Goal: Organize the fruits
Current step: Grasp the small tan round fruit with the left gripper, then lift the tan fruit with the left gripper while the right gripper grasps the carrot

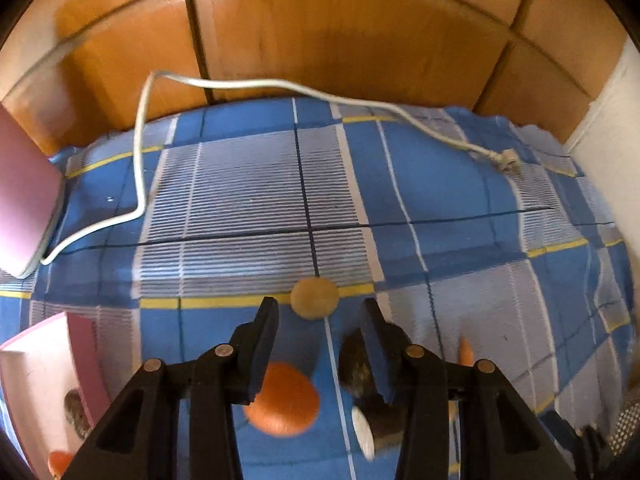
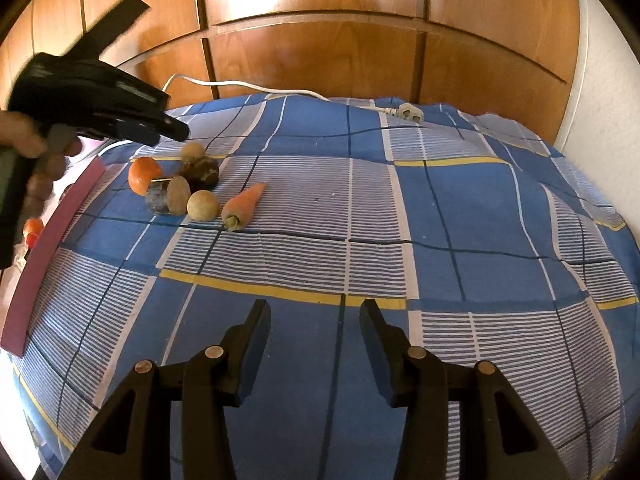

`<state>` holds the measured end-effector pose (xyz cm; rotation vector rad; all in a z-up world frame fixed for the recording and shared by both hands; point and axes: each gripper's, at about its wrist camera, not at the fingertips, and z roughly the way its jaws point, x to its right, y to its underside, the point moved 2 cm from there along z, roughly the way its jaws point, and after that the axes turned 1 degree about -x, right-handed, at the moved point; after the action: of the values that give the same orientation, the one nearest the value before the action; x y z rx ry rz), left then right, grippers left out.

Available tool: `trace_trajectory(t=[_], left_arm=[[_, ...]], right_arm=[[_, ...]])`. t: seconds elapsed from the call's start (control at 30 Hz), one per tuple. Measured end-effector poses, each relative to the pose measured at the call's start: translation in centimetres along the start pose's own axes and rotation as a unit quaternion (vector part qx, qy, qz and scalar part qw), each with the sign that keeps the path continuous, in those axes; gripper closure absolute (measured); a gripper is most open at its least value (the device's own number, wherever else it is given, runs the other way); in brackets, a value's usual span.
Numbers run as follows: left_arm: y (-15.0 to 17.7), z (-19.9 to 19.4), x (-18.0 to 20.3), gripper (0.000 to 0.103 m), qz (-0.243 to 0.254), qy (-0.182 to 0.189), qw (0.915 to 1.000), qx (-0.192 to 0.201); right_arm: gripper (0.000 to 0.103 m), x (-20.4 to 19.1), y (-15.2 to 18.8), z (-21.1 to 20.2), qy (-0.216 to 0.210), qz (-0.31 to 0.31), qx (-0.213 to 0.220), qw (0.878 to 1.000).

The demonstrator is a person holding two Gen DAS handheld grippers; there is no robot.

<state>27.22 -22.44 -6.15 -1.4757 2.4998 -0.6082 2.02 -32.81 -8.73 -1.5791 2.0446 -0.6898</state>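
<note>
We're in a home, a bedroom by the look of it. Ahead of the right gripper [image 2: 314, 344] lies a soft, rumpled blue checked bedsheet [image 2: 460, 208] with yellow stripes, bulging like a made bed. Beyond it rise glossy wooden wardrobe doors [image 2: 320, 52], and a white wall [image 2: 600, 80] stands off to the right. A white power cord [image 1: 280, 86] trails along the far edge, its plug [image 2: 408, 113] resting on the sheet.
</note>
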Motion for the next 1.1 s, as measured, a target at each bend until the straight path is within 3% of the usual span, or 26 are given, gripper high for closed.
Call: trace_trajectory(t=[0.13, 0.4, 0.5, 0.73, 0.97, 1.1], left_arm=[[-0.6, 2.2, 0.2, 0.074, 0.006, 0.001, 0.9997, -0.023], [1.2, -3.0, -0.8, 0.074, -0.028, 0.035, 0.9976, 0.054], [3.5, -5.7, -0.3, 0.074, -0.019, 0.039, 0.9956, 0.083], [13.0, -9.4, 1.8, 0.074, 0.023, 0.024, 0.9931, 0.112], [20.0, -7.6, 3.4, 0.074, 0.021, 0.025, 0.9953, 0.091], [21.6, -7.5, 3.9, 0.073, 0.034, 0.015, 0.9928, 0.114]], right_arm=[[0.056, 0.2, -0.1, 0.2, -0.004, 0.001, 0.000, 1.000], [0.056, 0.7, -0.2, 0.6, -0.007, 0.009, -0.003, 1.000], [0.056, 0.7, -0.3, 0.6, -0.009, 0.013, -0.004, 1.000], [0.056, 0.8, -0.3, 0.4, -0.010, 0.024, -0.009, 1.000], [0.056, 1.2, 0.1, -0.4, -0.004, 0.037, -0.019, 0.999], [0.056, 1.2, 0.2, -1.0, -0.009, 0.043, -0.024, 0.999]])
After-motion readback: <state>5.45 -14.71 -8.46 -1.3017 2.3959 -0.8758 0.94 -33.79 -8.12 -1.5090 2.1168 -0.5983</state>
